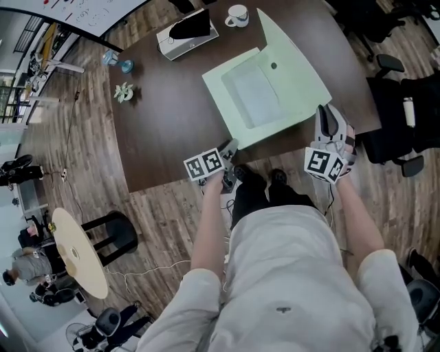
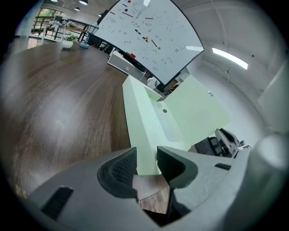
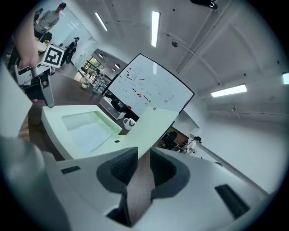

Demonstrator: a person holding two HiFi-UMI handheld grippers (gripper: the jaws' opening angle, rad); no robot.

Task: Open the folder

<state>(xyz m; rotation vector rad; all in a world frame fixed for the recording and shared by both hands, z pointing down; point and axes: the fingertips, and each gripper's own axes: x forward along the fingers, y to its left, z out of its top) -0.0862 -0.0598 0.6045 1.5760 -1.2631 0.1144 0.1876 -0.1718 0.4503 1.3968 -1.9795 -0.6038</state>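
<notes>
Office setting with a dark wood table (image 1: 158, 124) on plank flooring and a whiteboard (image 2: 149, 36) at the far end. Over on the left of the table sat a little potted plant (image 1: 124, 91), with a white box (image 1: 187, 34) and a mug (image 1: 237, 15) further back, all well clear of the action.

The left gripper (image 1: 230, 146) was down at the near edge of the table, and its own view showed the pale green folder (image 1: 254, 96) running right in between the pads, touching both. So it was clamped on the folder's near corner. My guess is that was just an anchor, to stop the body sliding around while the other side got worked.

The folder itself lay in the middle of the table, near the front edge. Its flap (image 1: 295, 69) was already swung off to the right, so the inner pocket (image 1: 251, 93) was exposed and the snap stud (image 1: 273, 66) was undone. I'd call that basically open.

The right gripper (image 1: 327, 113) hung by the flap's near right corner, level-ish. Its jaws were partway apart with only the table showing through the gap. The flap's edge sat just past the tips and wasn't pinched, so it wasn't holding anything. I couldn't tell whether the flap was lying flat or propped up at an angle. Behind it stood a black office chair (image 1: 405, 110).
</notes>
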